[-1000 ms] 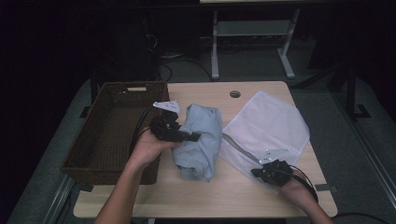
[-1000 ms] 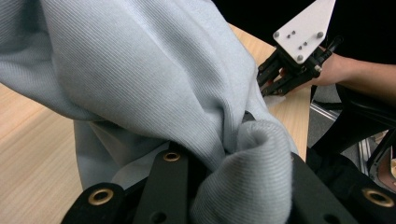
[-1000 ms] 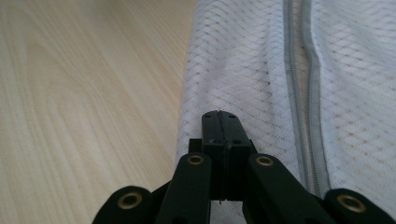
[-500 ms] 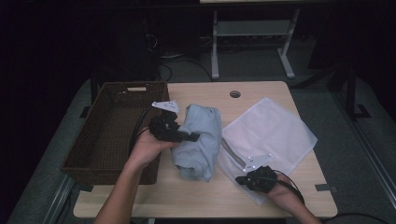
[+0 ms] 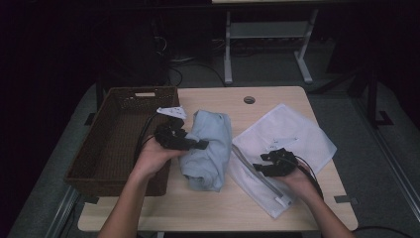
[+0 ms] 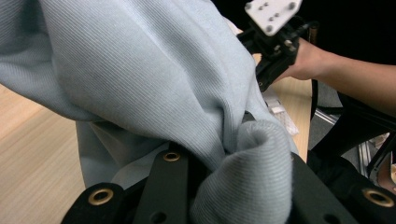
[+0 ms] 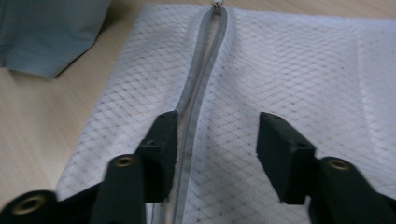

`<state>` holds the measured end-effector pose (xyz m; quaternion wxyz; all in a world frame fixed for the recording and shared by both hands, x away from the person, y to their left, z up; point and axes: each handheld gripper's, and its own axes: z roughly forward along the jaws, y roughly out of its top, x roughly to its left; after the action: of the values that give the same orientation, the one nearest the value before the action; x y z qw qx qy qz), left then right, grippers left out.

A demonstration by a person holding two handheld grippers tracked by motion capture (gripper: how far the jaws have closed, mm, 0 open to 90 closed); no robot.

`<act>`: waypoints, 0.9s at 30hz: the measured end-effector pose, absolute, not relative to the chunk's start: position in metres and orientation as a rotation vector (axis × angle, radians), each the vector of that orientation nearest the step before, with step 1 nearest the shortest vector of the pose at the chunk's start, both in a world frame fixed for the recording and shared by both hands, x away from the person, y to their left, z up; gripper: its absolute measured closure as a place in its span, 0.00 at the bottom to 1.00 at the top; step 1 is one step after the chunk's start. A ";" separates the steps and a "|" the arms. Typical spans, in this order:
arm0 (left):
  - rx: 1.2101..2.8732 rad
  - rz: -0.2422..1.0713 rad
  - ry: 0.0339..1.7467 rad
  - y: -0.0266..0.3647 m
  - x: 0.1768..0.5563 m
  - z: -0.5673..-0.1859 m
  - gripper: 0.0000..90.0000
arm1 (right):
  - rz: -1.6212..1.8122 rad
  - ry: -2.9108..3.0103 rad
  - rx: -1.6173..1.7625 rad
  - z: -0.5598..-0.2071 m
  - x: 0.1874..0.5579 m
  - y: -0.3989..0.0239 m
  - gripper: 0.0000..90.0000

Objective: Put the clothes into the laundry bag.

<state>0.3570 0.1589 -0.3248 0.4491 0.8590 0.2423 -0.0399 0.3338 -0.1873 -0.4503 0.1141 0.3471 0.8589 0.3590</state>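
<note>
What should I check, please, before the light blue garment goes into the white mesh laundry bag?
1. Left hand-held gripper grips the light blue garment: ok, cloth is bunched between its jaws.
2. Right hand-held gripper holds the white mesh laundry bag: not ok, its jaws have just been opening and stand apart over the mesh.
3. Zipper open wide enough: cannot tell.
4. Bag lies flat on the table: ok.
5. Wicker basket clear of the path: ok.
</note>
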 end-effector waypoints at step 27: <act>2.129 -0.102 0.607 0.159 0.358 -0.328 0.84 | 0.995 2.526 1.035 -0.467 0.335 -0.184 0.96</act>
<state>0.3581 0.1589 -0.3280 0.4462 0.8598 0.2450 -0.0411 0.3345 -0.1838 -0.4665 0.1179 0.3537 0.8633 0.3402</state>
